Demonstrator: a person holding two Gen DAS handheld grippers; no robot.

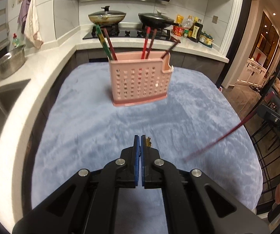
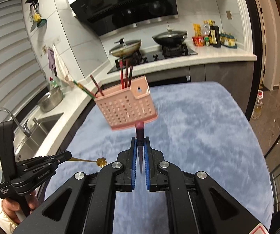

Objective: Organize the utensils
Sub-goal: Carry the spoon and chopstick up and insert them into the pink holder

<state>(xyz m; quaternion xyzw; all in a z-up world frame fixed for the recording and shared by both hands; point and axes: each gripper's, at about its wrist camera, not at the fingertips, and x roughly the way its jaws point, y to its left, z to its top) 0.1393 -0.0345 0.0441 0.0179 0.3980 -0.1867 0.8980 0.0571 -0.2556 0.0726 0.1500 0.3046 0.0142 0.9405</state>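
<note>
**Two utensils aloft, one narrow holder**

Kitchen counters and a stove ring a table draped in a blue-grey cloth [image 1: 93,120], and both your claws hang above it.

Your right gripper [image 2: 140,142] is clamped on a dark red chopstick [image 2: 140,134], pinched near its thick end, with the thin tip trailing back toward the camera between the blue pads [image 2: 133,156]. Your left gripper [image 1: 140,142] has its pads pressed together on a thin gold utensil with a flower-shaped end [image 2: 100,161]; from the left wrist only a sliver of that gold shows past the pads.

Ahead stands the pink perforated holder [image 1: 140,81], upright on the cloth, already carrying several chopsticks [image 1: 108,44] that lean outward in different directions.

Risks, as I judge them: your chopstick is gripped close to one end, so it may pivot in the pads when its tip meets the rim. The leaning sticks crowd the opening; nudging them could tip the light holder on the soft cloth. The gold piece is held by a slim handle and could slip.
</note>
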